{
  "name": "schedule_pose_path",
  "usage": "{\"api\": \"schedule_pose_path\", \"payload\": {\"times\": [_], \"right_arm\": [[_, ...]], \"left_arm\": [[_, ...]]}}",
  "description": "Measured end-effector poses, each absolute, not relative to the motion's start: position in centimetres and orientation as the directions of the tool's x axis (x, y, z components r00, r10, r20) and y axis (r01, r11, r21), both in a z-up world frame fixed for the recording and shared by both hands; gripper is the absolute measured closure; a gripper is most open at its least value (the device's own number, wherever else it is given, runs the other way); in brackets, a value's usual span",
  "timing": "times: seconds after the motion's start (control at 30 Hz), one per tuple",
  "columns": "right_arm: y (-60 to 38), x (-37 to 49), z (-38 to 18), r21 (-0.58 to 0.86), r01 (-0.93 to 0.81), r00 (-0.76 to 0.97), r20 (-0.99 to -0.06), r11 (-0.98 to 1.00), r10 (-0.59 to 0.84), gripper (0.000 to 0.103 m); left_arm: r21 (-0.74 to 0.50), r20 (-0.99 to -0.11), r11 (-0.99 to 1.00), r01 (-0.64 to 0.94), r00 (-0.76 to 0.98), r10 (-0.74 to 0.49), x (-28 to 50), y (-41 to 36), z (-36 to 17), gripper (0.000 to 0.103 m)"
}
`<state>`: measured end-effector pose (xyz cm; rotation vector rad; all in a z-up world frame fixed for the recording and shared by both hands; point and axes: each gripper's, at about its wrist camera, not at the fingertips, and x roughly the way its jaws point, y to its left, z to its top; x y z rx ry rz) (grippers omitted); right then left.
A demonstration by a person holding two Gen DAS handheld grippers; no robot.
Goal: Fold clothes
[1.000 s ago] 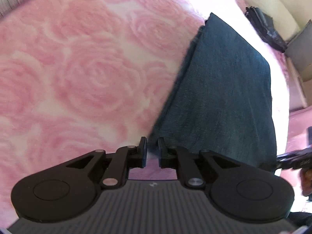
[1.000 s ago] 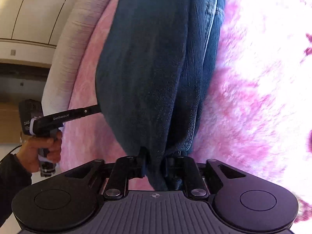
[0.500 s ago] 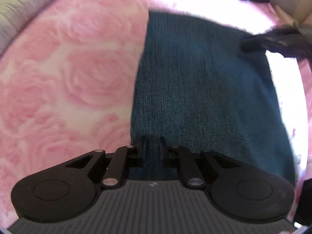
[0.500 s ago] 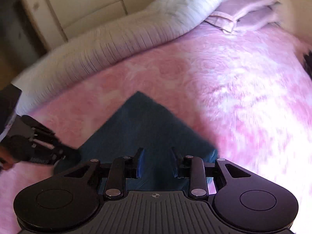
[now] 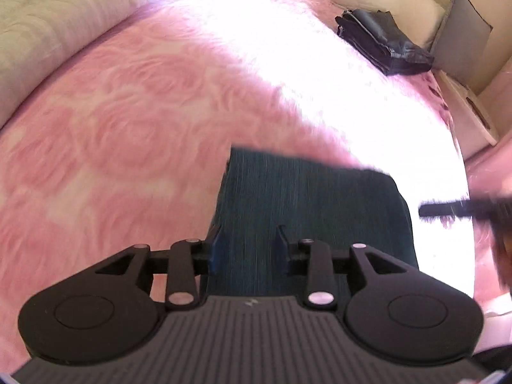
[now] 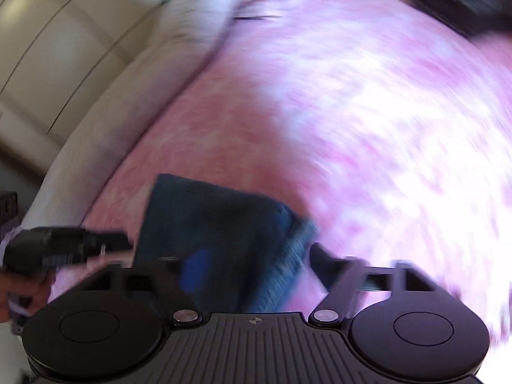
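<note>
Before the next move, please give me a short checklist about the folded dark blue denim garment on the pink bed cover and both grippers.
1. Left gripper open, holding nothing: ok.
2. Right gripper open: ok, though blurred.
3. Folded dark blue denim garment lies flat on the pink rose-patterned bed cover: ok.
4. Garment edges aligned: cannot tell, motion blur; one lighter corner sticks out in the right wrist view.
5. Folded black clothes pile at the far edge, apart from the garment: ok.
</note>
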<state>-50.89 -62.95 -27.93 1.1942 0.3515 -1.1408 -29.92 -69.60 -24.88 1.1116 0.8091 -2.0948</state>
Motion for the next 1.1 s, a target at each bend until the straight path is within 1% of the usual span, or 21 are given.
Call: {"api": "schedule_pose_path", "payload": {"times": [0.03,0.1,0.17,0.3,0.33,0.37,0.4,0.43,0.5,0.53,0.57,0.6,0.67,0.7,0.73,0.77,0.87,0.93,1.1], "right_arm": [[-62.3,-51.1,-28.1,0.561,0.822,0.446,-0.741,-0.098,-0.503,0.026],[-61.7,-50.9,-29.1,0.603,0.788,0.486,-0.733,-0.124,-0.476,0.026],[-61.5,-50.4,-30.1,0.638,0.758,0.527,-0.721,-0.133,-0.451,0.026],[-61.7,-49.4,-32.5,0.676,0.722,0.577,-0.707,-0.150,-0.408,0.026],[-61.7,-49.2,-33.1,0.685,0.712,0.588,-0.703,-0.156,-0.399,0.025],[-61.8,-49.0,-33.5,0.691,0.705,0.597,-0.699,-0.158,-0.394,0.021],[-61.8,-48.9,-33.6,0.695,0.702,0.602,-0.695,-0.154,-0.393,0.019],[-61.8,-48.9,-33.7,0.700,0.699,0.608,-0.691,-0.149,-0.392,0.018],[-61.8,-48.7,-33.8,0.708,0.692,0.618,-0.682,-0.141,-0.391,0.019],[-61.9,-48.7,-33.8,0.708,0.693,0.622,-0.682,-0.135,-0.384,0.033],[-62.0,-48.8,-33.8,0.704,0.698,0.625,-0.688,-0.129,-0.370,0.044],[-62.2,-48.9,-33.8,0.700,0.704,0.627,-0.693,-0.122,-0.355,0.047],[-62.6,-49.1,-33.8,0.691,0.714,0.631,-0.704,-0.109,-0.326,0.058],[-62.9,-49.1,-33.8,0.688,0.719,0.634,-0.708,-0.099,-0.312,0.061],[-63.5,-49.0,-33.8,0.685,0.724,0.637,-0.711,-0.086,-0.297,0.065],[-64.1,-48.9,-33.8,0.682,0.728,0.641,-0.714,-0.073,-0.282,0.069],[-65.1,-49.4,-33.2,0.673,0.740,0.652,-0.722,-0.013,-0.230,0.073],[-66.3,-49.9,-32.4,0.652,0.757,0.643,-0.737,0.034,-0.208,0.075],[-70.5,-50.9,-30.3,0.530,0.831,0.556,-0.798,0.166,-0.235,0.076]], "left_arm": [[-0.216,-0.874,-0.612,0.761,-0.430,-0.226,-30.6,-70.5,-25.8,0.074],[-0.199,-0.897,-0.614,0.764,-0.394,-0.199,-31.4,-71.7,-27.9,0.068],[-0.179,-0.913,-0.624,0.760,-0.365,-0.182,-31.8,-72.4,-29.7,0.055],[-0.173,-0.914,-0.638,0.751,-0.364,-0.181,-30.9,-72.4,-29.3,0.055],[-0.173,-0.912,-0.639,0.750,-0.368,-0.184,-30.5,-72.2,-28.9,0.056],[-0.174,-0.910,-0.638,0.750,-0.370,-0.186,-30.1,-72.0,-28.6,0.057],[-0.177,-0.911,-0.632,0.755,-0.369,-0.185,-29.4,-71.7,-28.2,0.058],[-0.184,-0.911,-0.622,0.761,-0.369,-0.182,-28.5,-71.4,-27.8,0.061],[-0.207,-0.912,-0.597,0.775,-0.374,-0.169,-26.5,-70.6,-27.3,0.061],[-0.223,-0.915,-0.580,0.783,-0.374,-0.154,-25.3,-69.9,-27.2,0.061],[-0.241,-0.917,-0.562,0.791,-0.375,-0.134,-24.0,-69.1,-27.2,0.061],[-0.264,-0.919,-0.543,0.797,-0.378,-0.109,-22.7,-68.3,-27.3,0.061],[-0.300,-0.926,-0.503,0.810,-0.374,-0.049,-20.6,-66.6,-28.2,0.061],[-0.316,-0.929,-0.482,0.817,-0.370,-0.018,-19.7,-65.7,-28.8,0.060],[-0.332,-0.928,-0.453,0.827,-0.373,-0.001,-19.0,-65.0,-29.3,0.059],[-0.348,-0.923,-0.412,0.842,-0.385,-0.007,-18.6,-64.5,-29.6,0.060],[-0.372,-0.913,-0.349,0.860,-0.407,-0.029,-19.3,-62.9,-29.6,0.062],[-0.384,-0.907,-0.317,0.867,-0.418,-0.045,-20.1,-61.7,-29.5,0.063],[-0.415,-0.892,-0.235,0.879,-0.444,-0.087,-22.1,-58.7,-29.0,0.066]]}}
